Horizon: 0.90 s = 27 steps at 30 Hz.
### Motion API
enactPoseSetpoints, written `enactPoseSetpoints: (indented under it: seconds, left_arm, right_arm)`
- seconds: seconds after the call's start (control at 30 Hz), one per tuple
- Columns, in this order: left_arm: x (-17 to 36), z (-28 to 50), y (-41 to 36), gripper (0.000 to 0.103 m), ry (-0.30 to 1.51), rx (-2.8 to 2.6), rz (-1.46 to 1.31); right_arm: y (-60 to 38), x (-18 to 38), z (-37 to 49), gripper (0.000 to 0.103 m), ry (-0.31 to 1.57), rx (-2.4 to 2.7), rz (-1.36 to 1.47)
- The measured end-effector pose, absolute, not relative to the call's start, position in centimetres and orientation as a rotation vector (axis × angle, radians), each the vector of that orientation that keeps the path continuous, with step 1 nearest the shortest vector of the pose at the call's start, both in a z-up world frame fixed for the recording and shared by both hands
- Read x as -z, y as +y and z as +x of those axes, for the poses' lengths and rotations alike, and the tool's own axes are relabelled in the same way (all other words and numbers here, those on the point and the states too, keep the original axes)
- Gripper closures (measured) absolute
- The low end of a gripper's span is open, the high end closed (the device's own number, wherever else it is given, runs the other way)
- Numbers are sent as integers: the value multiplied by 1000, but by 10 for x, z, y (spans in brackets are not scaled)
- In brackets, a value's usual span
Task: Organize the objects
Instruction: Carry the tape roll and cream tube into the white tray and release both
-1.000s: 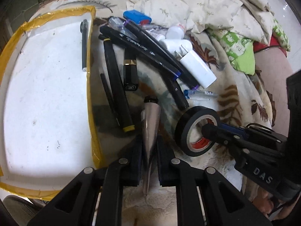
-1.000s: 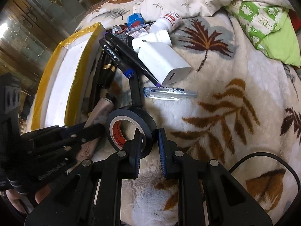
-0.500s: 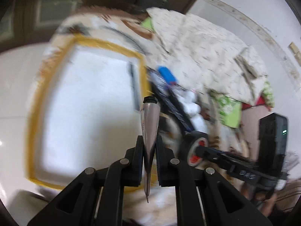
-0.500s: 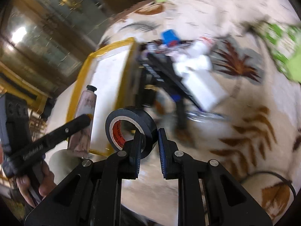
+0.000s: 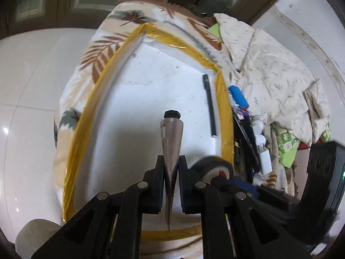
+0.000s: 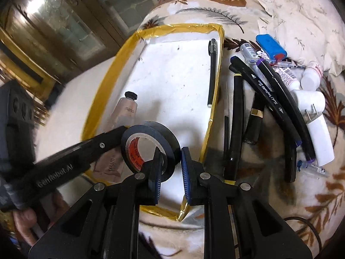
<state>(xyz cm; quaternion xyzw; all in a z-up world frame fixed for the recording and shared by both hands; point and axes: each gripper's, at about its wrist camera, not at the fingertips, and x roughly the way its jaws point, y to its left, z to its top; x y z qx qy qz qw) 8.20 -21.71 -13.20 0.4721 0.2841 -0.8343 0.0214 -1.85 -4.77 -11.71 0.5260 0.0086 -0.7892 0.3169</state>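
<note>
Above the white tray (image 6: 172,69) at frame centre, my left gripper (image 5: 171,181) clamps a tube (image 5: 171,142), my right gripper (image 6: 170,170) pinches tape (image 6: 148,146); lowering, releasing come next.

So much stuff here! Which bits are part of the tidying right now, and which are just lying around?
In the job now:
- tube, held by the left gripper
- tape roll, held by the right gripper
- tray, under both
- pen, already in the tray

Lying about:
- markers, waiting beside the tray
- blue battery
- white charger
- white bottles
- blanket
</note>
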Motion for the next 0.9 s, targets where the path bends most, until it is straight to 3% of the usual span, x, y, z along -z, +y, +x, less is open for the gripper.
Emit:
enactPoseSetpoints:
  seconds: [0.57, 0.8, 0.9]
  left_arm:
    - [143, 80, -219, 91, 806, 2429, 1523]
    - [150, 97, -251, 90, 1126, 2365, 1407]
    - [149, 99, -252, 90, 1135, 2358, 1401]
  right_arm:
    - [-82, 145, -27, 87, 197, 2018, 1462]
    - [-83, 146, -34, 84, 96, 1998, 1466]
    - [-75, 141, -35, 82, 26, 1995, 1436]
